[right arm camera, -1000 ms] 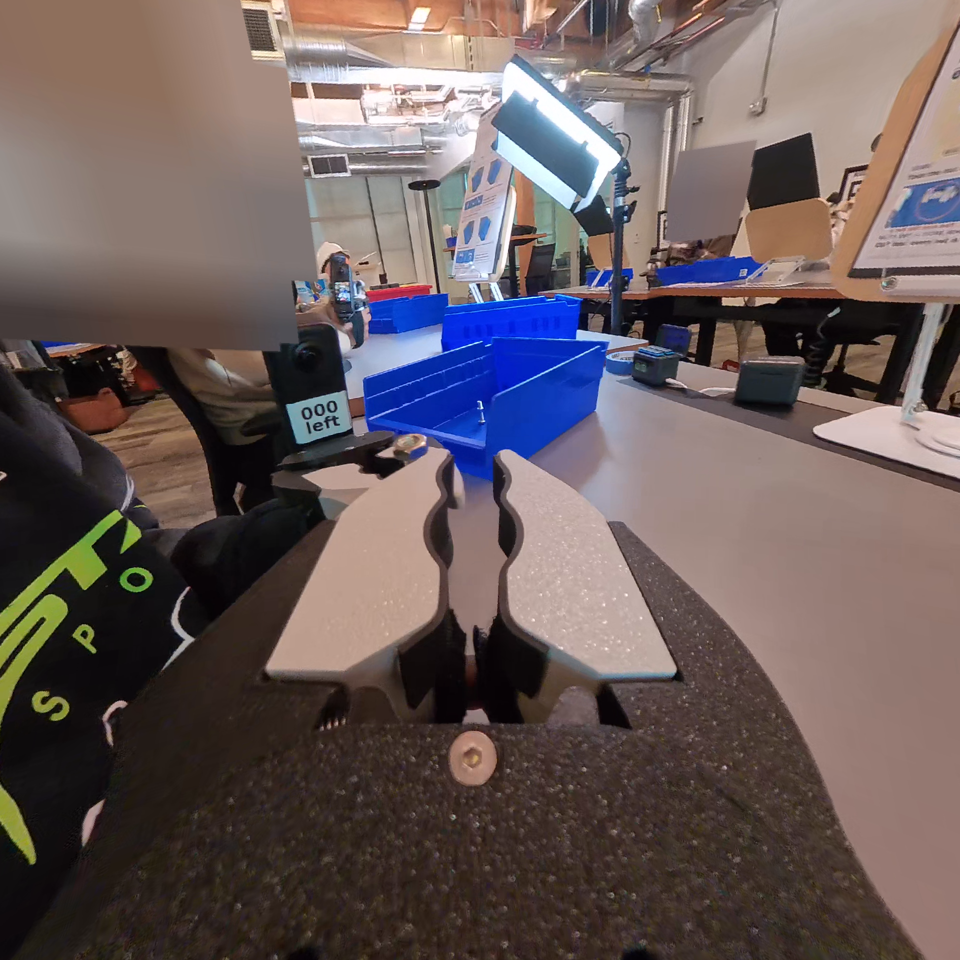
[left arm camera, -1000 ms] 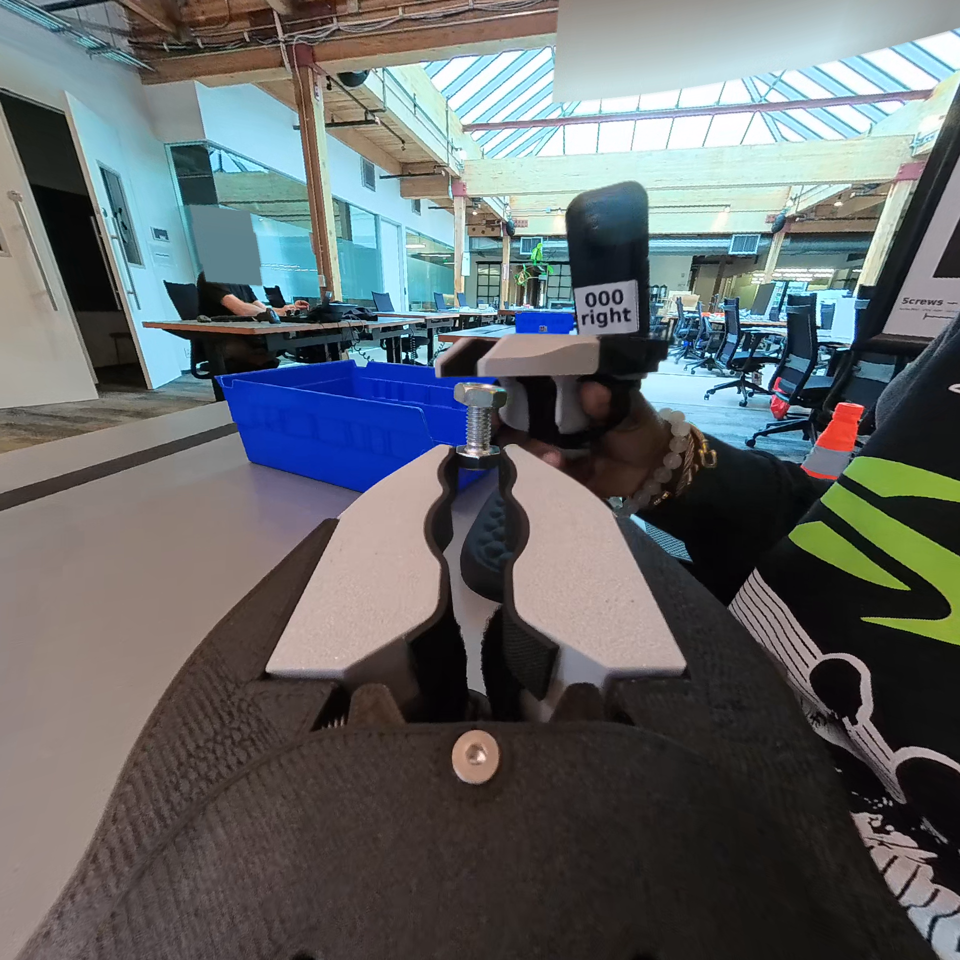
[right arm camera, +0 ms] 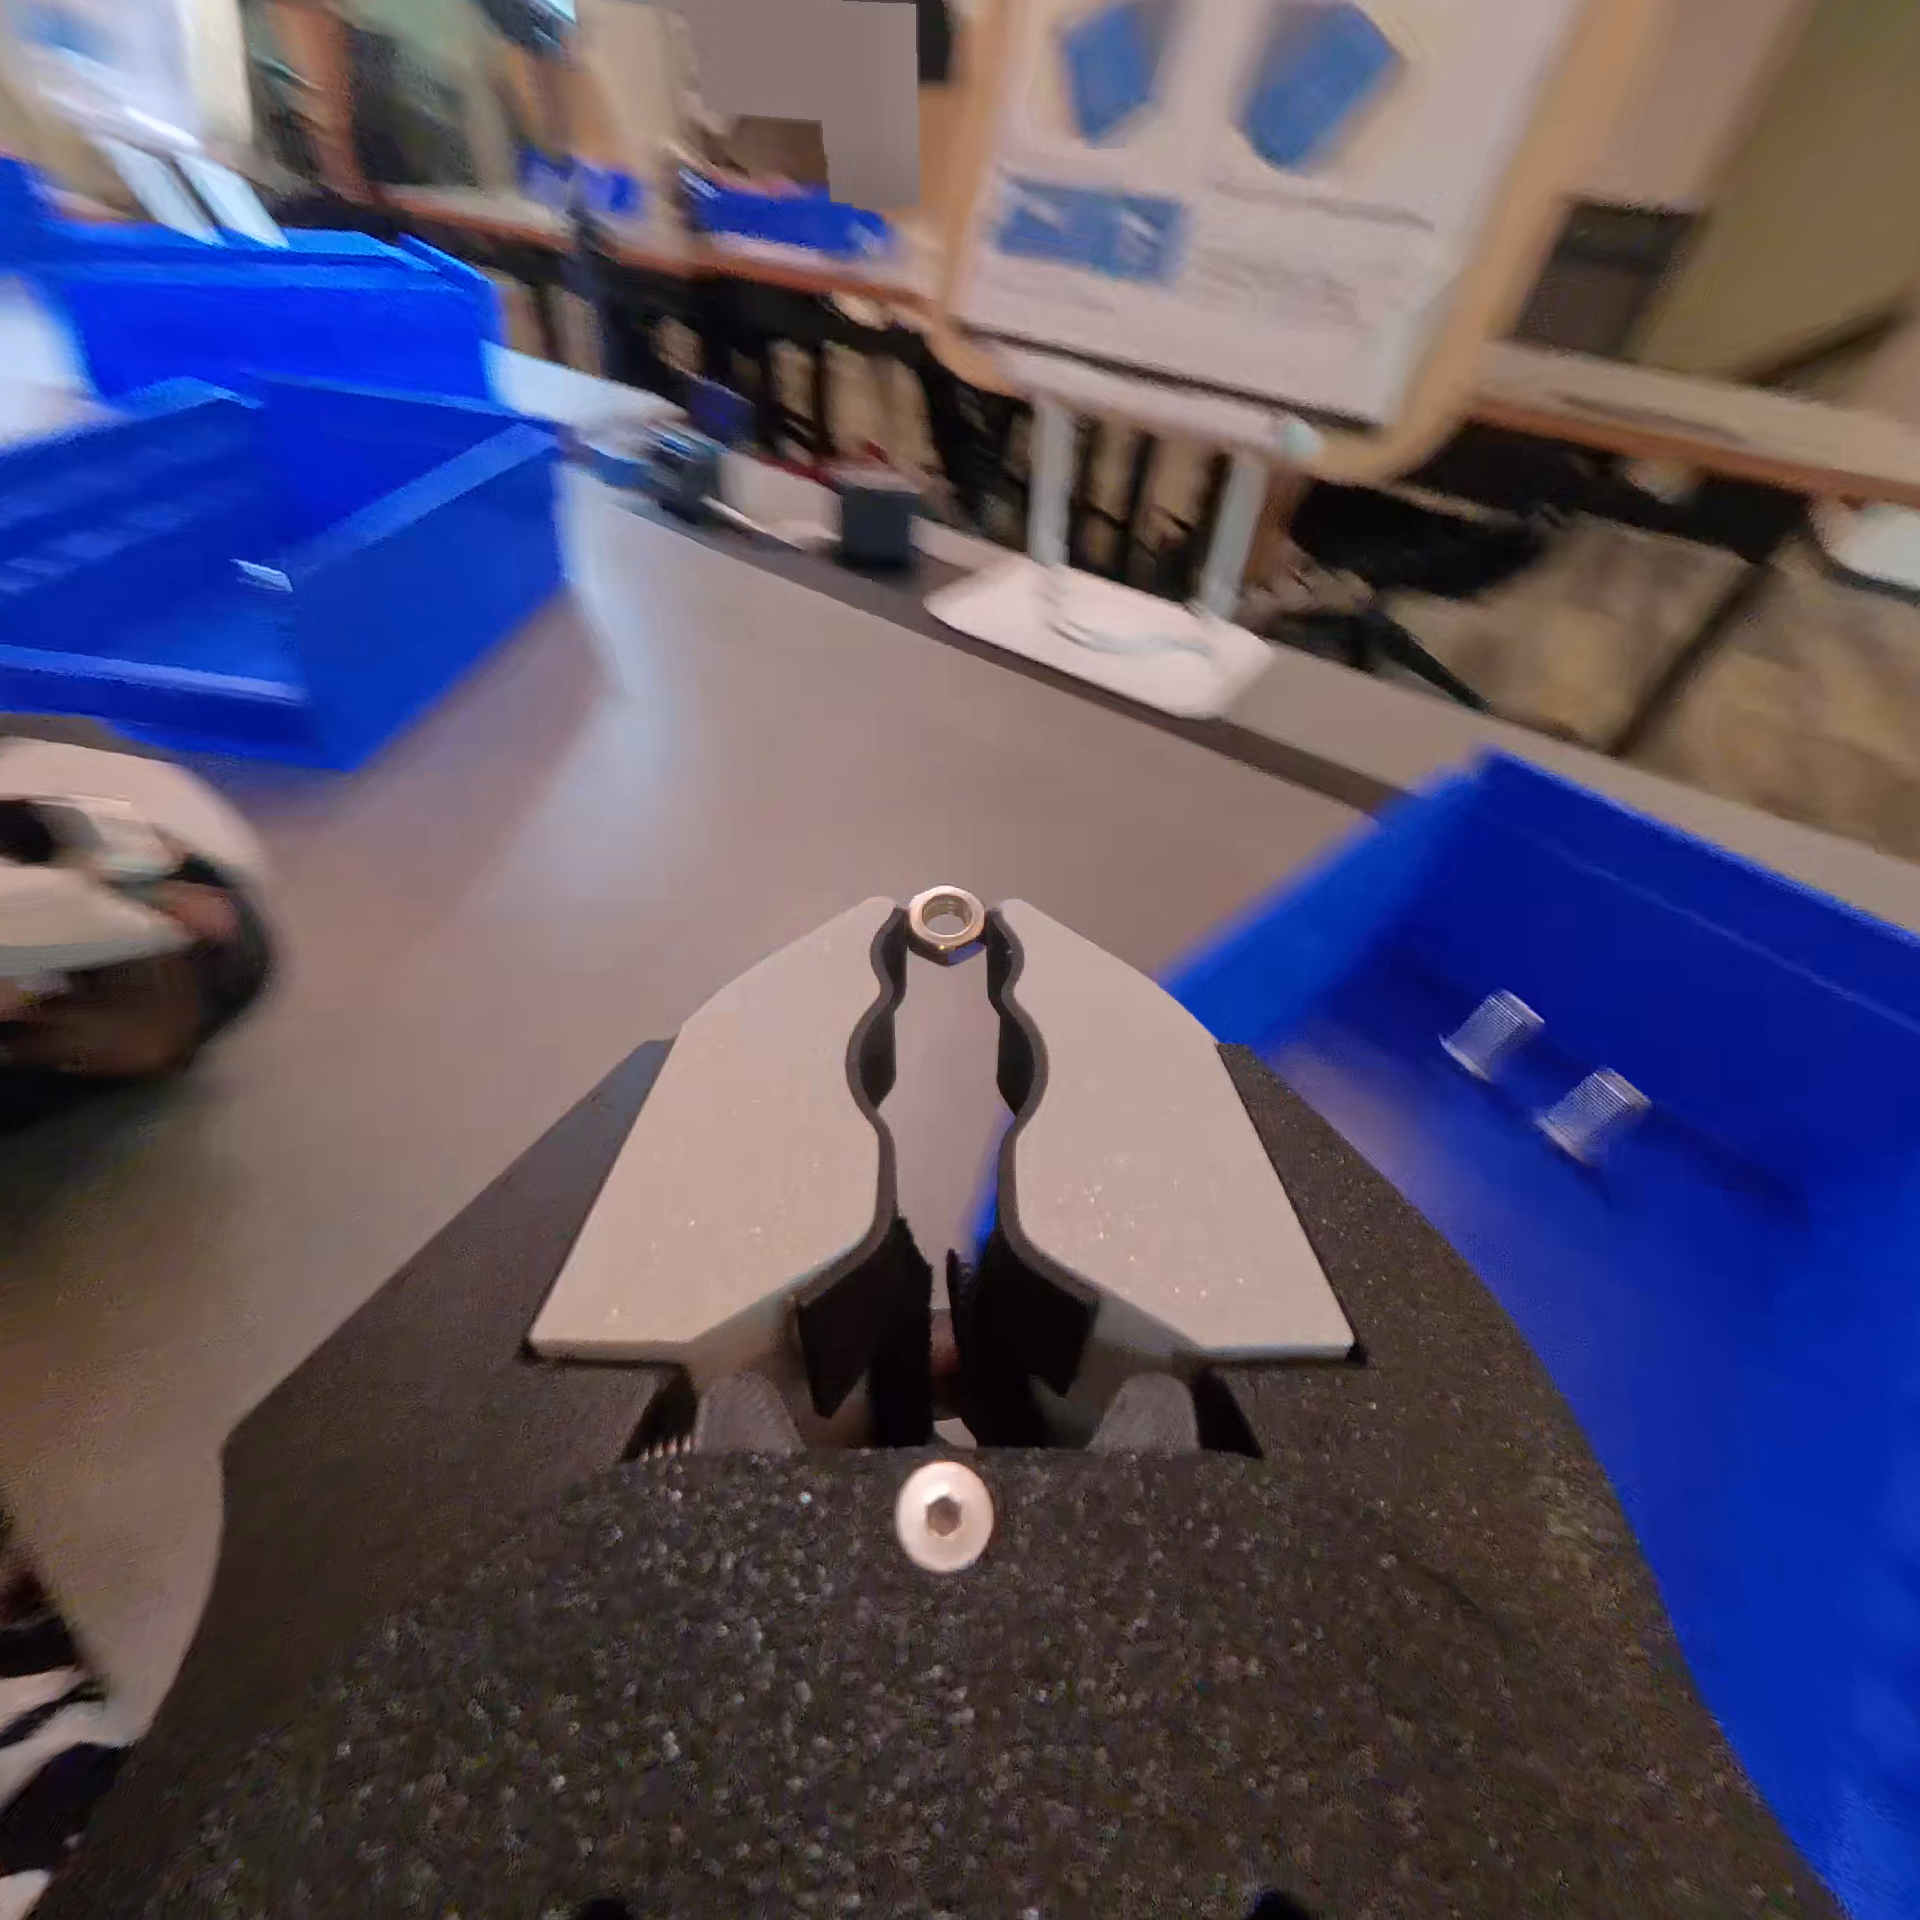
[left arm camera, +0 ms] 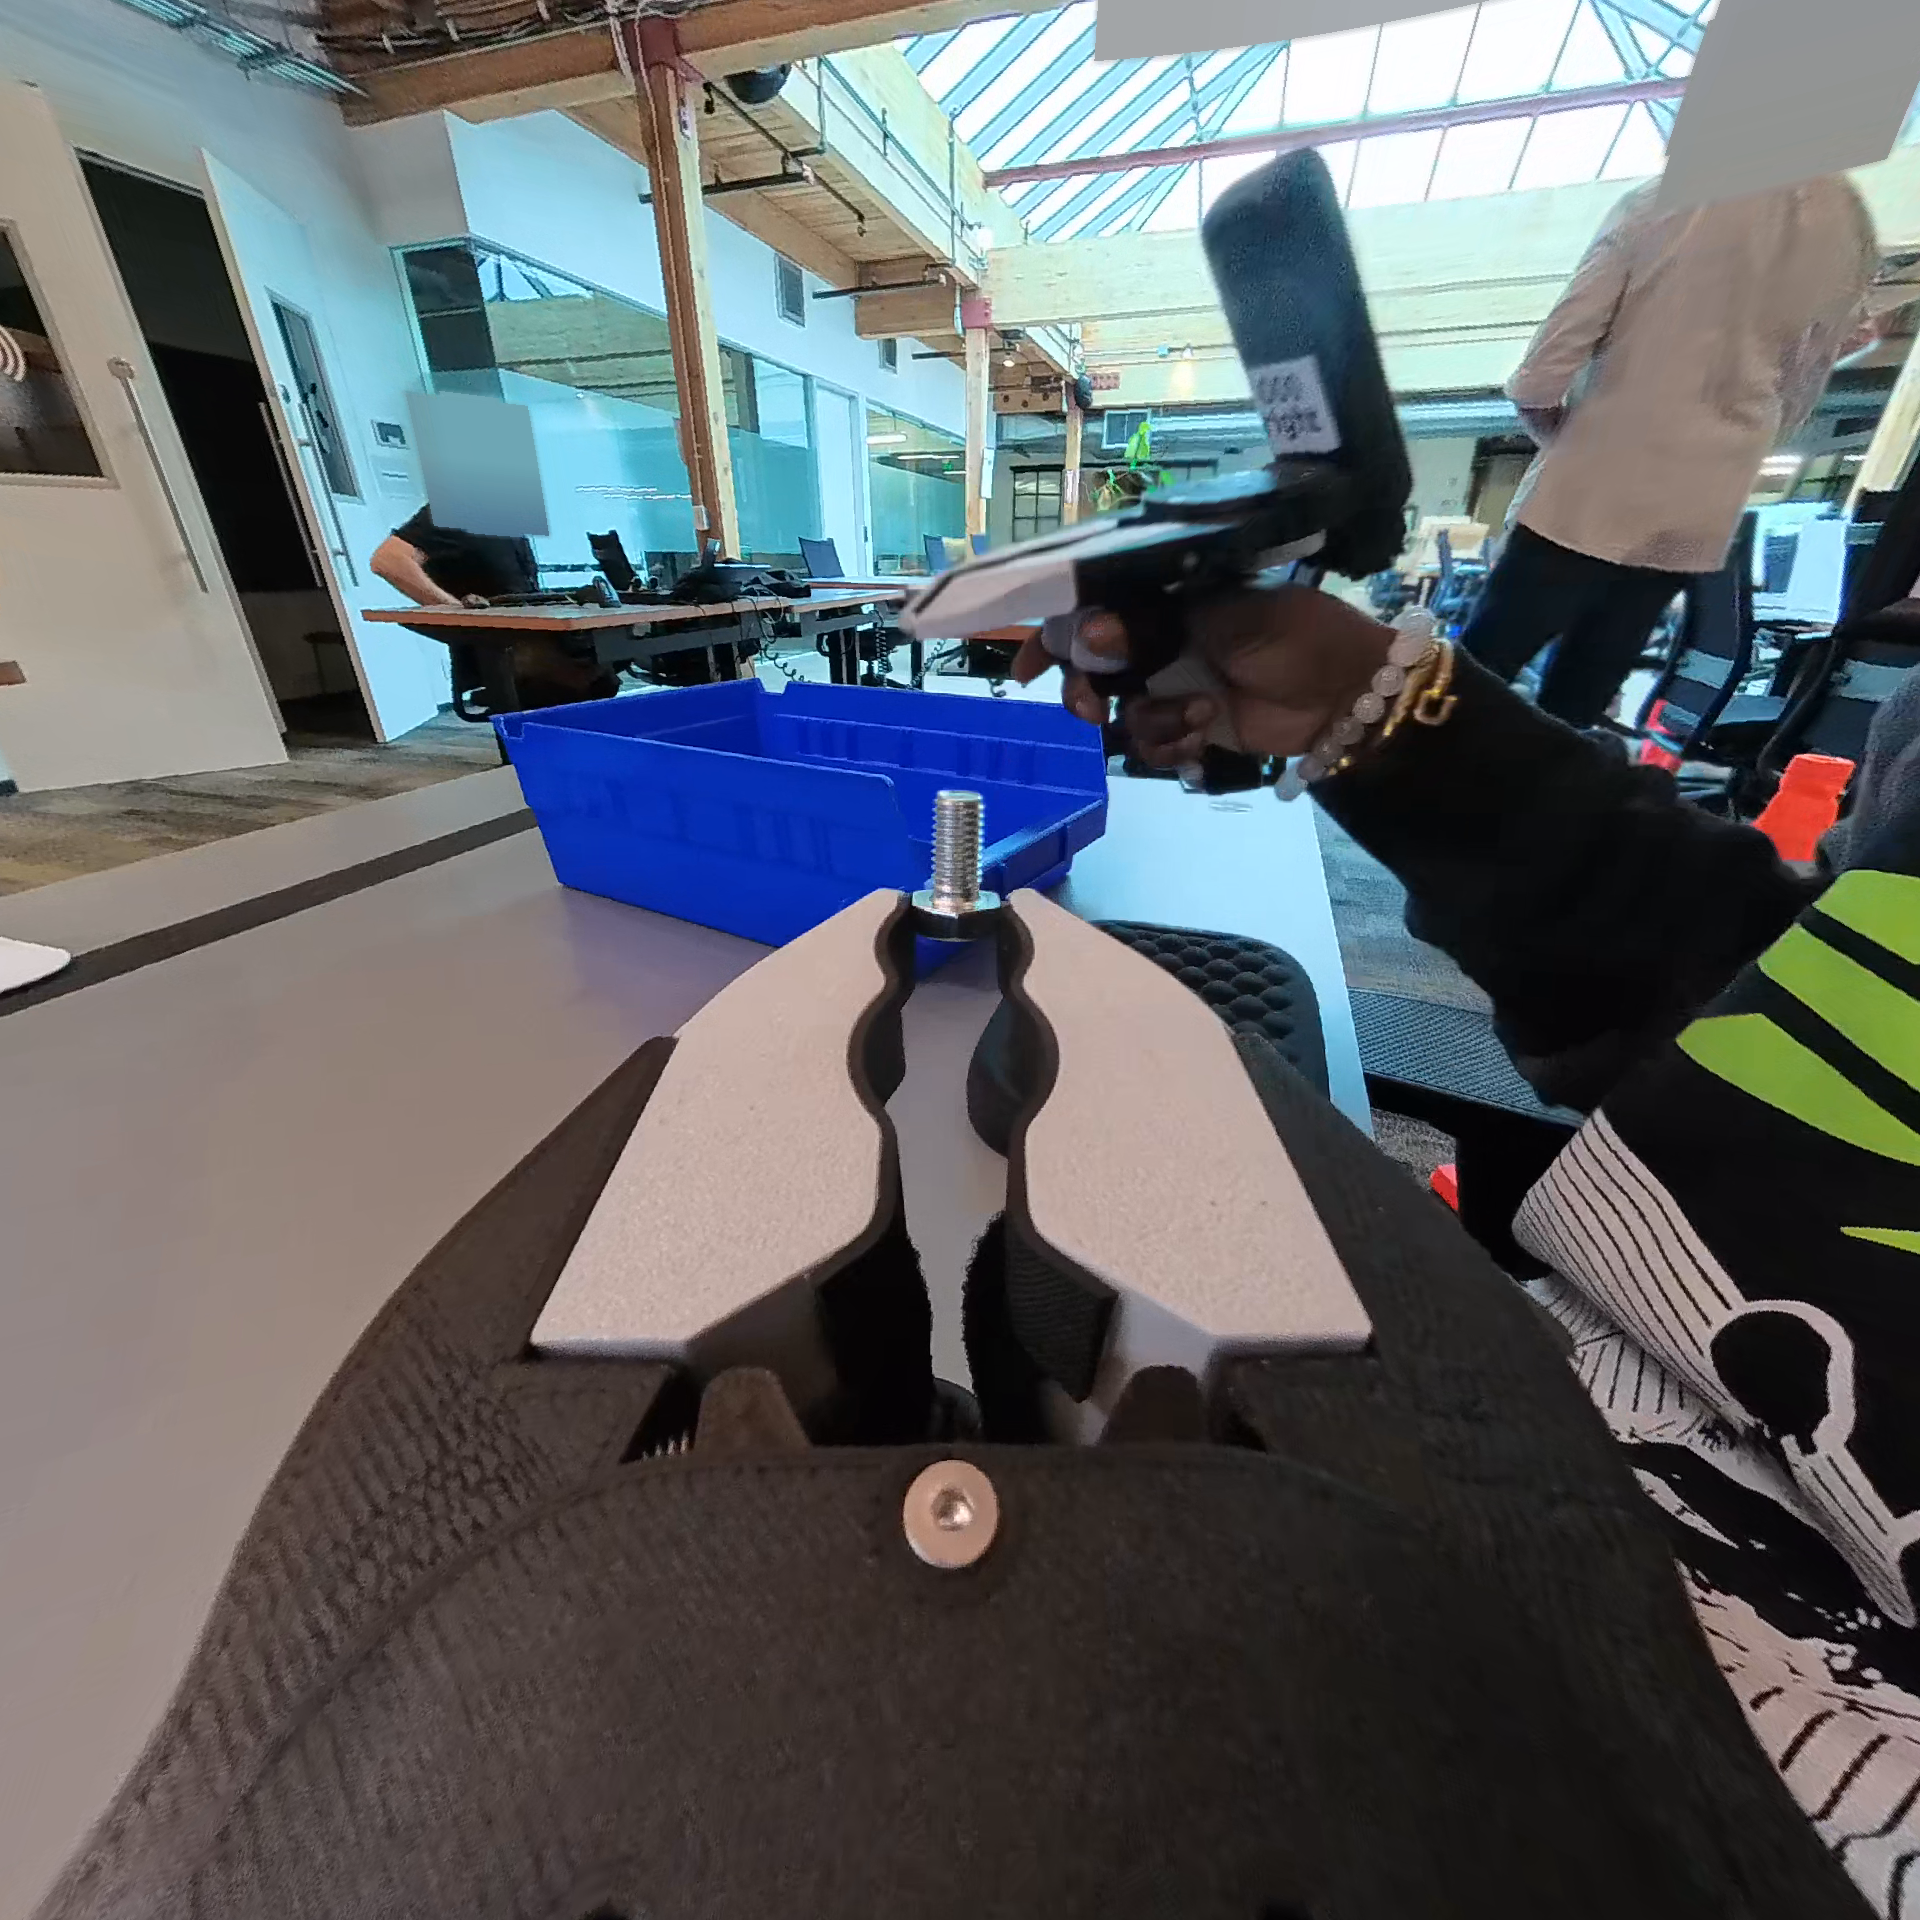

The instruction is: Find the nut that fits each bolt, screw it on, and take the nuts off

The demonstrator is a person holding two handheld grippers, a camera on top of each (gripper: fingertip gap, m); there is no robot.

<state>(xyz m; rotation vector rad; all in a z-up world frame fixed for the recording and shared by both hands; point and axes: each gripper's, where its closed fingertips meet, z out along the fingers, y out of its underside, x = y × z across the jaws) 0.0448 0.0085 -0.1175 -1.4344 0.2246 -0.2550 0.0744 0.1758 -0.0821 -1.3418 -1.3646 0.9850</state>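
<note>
My left gripper (left arm camera: 956, 920) is shut on the hex head of a silver bolt (left arm camera: 958, 847). It holds the bolt upright with the bare thread pointing up, in front of a blue bin (left arm camera: 727, 821). My right gripper (right arm camera: 945, 930) is shut on a small silver hex nut (right arm camera: 943, 920), pinched at the fingertips with its hole facing the camera. In the left wrist view the right gripper (left arm camera: 935, 613) hangs above and to the right of the bolt, clear of it; the nut is not visible there.
The grey table (right arm camera: 727, 831) carries a second blue bin (right arm camera: 1662, 987) at the right with two bolts (right arm camera: 1491, 1029) lying in it. Another blue bin (right arm camera: 260, 582) stands at the left, and a sign on a white stand (right arm camera: 1195, 208) at the back. A person (left arm camera: 1662, 395) stands beyond the table. My right fingertips sit around 15 centimetres from my left ones.
A second ago the nut sat at the top of the bolt's thread with the right gripper at it. Now the thread is bare, and the right gripper has lifted away to the right with the nut.
</note>
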